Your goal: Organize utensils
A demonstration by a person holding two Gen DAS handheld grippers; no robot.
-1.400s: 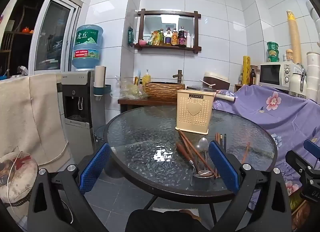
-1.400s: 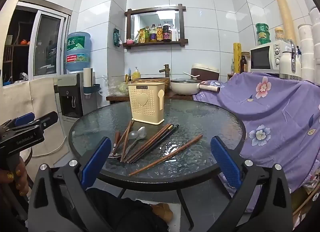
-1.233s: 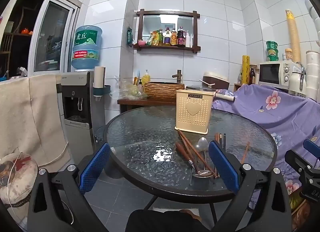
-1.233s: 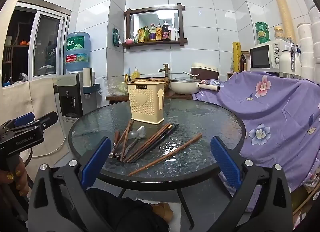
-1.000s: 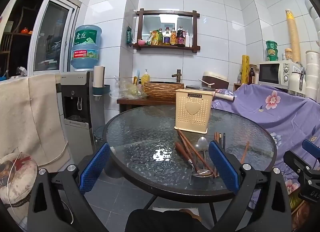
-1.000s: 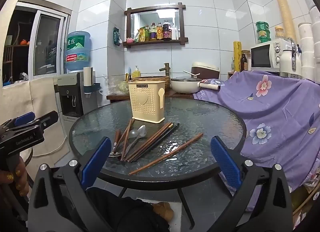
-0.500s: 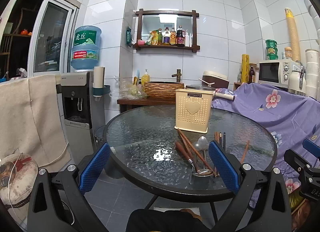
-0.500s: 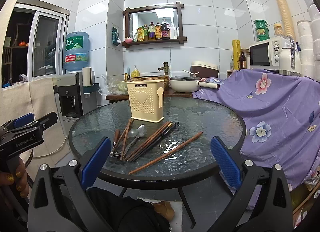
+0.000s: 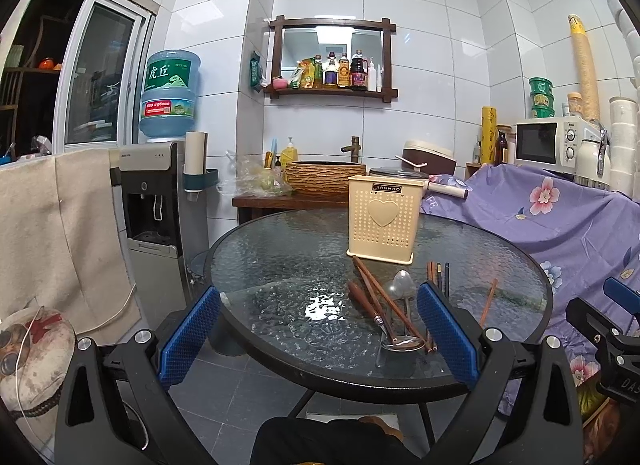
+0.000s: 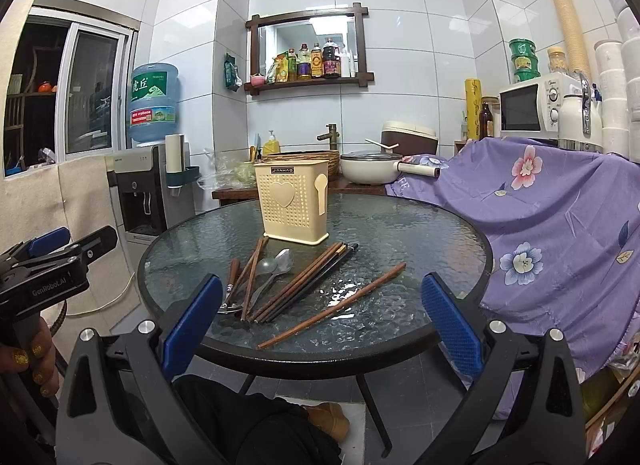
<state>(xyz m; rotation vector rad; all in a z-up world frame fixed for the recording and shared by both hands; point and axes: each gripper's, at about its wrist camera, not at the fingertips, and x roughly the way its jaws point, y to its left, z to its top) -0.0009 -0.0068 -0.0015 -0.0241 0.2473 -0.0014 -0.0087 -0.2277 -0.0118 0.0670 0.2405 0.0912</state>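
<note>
Both grippers idle short of the near rim of the round glass surface. Left gripper jaws wide, nothing between them; right gripper likewise wide and empty. Utensils lie loose on the near half of the surface, in front of the cream perforated utensil holder, which stands upright near the centre. Seen from the right wrist: a bundle of chopsticks with its long axis running near-left to far-right, far tips pointing toward the holder's base; a lone brown chopstick lies apart to the right on a similar diagonal, its near end close to the rim. Two metal spoons lie bowls far, handles toward me, partly under the wooden sticks. Risks, as I judge them: the glass is slick and textured, so a thin stick may roll or skid when pinched; the lone chopstick could be knocked over the rim; pulling a spoon from the crossed pile may drag its neighbours; a hard insertion could tip the light holder.
</note>
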